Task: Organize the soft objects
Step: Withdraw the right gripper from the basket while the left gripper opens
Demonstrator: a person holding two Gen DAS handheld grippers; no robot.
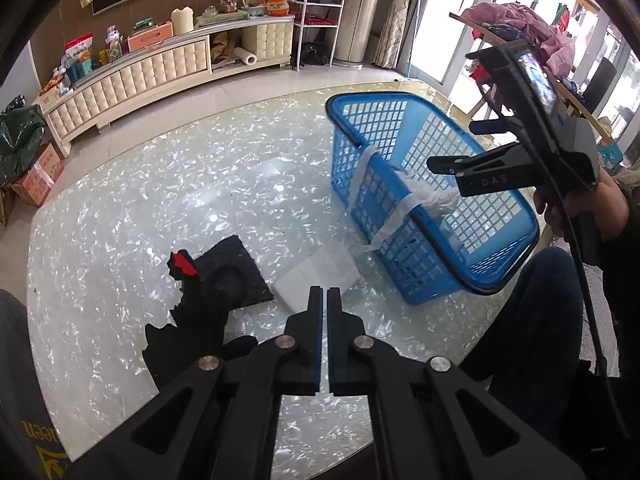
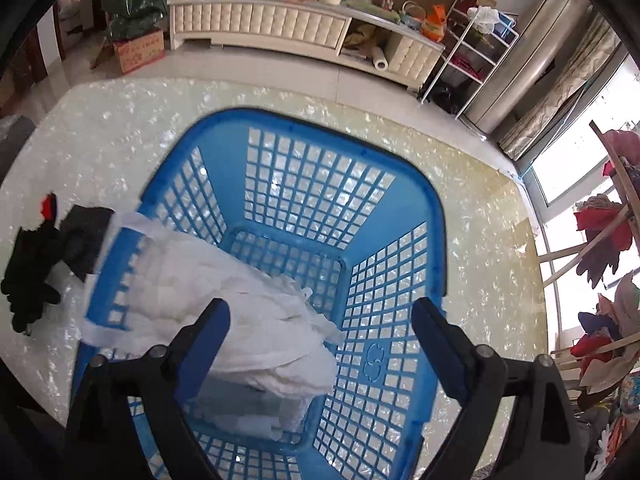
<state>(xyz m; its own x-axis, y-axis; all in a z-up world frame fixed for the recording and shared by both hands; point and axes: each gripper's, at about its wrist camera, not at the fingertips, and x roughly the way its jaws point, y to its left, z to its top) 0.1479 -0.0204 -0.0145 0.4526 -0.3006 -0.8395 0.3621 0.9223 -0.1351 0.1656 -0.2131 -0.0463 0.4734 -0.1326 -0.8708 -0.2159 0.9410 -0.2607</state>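
Note:
A blue plastic basket (image 1: 404, 120) (image 2: 320, 132) stands on the pearly round table (image 1: 140, 208). A white crumpled sheet (image 2: 240, 300) (image 1: 432, 198) lies in the basket and drapes over its left rim. My right gripper (image 2: 320, 316) is open and empty, hovering above the basket; it shows in the left wrist view (image 1: 444, 176). My left gripper (image 1: 325, 294) is shut and empty, low over the table's near side. A white foam block (image 1: 320, 276), a dark grey pad (image 1: 228, 268) and a black glove with a red tip (image 1: 188, 304) (image 2: 30, 268) lie on the table left of the basket.
A cream sideboard (image 1: 152, 68) (image 2: 280, 28) loaded with boxes stands against the far wall. A white wire rack (image 1: 316, 12) is beside it. A clothes rack with pink laundry (image 1: 532, 28) stands at the right by the windows. A cardboard box (image 1: 38, 180) sits on the floor.

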